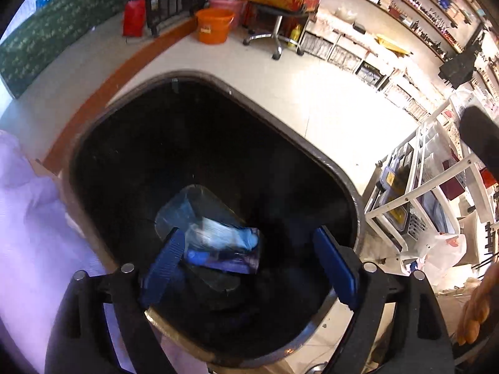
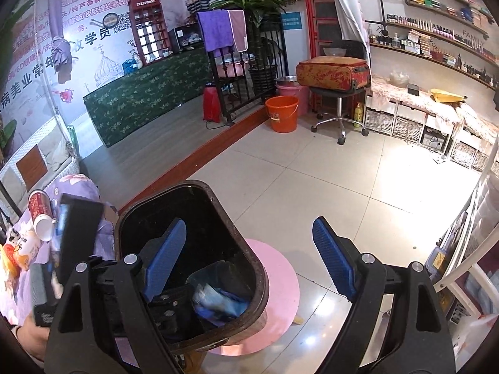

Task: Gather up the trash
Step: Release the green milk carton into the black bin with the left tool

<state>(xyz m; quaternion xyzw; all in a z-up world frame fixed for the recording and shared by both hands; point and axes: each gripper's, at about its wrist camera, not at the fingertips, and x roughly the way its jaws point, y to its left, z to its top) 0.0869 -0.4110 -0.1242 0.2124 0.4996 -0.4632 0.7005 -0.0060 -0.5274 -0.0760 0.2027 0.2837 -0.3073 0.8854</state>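
Far left in the right wrist view: a purple floral cloth (image 2: 79, 187) carrying a red can (image 2: 38, 203) lying tipped, a white cup (image 2: 43, 227) just beside it, and an orange-and-white packet (image 2: 23, 251) nearer the edge. The left gripper (image 1: 249, 258) hangs over the mouth of the black trash bin (image 1: 336, 168), blue pads spread wide with nothing between them. Below it, on the bin floor, lies a clear plastic container (image 1: 187, 205) with a blue-and-white wrapper (image 1: 218, 233) bunched against it; both are blurred, so finer detail cannot be told. From the right wrist view the bin (image 2: 218, 205) stands on a pink round mat (image 2: 280, 268), near the step edge, and the same trash (image 2: 218, 299) shows in its bottom. The right gripper (image 2: 249, 258) is also spread apart, empty; its left pad lies over the bin opening, its right pad over bare tile floor (image 2: 358, 187). Far middle: an orange bucket (image 2: 282, 113). Further right, a rolling stool (image 2: 338, 115) bearing a red suitcase (image 2: 332, 73). Far right, white shelving (image 2: 467, 249).
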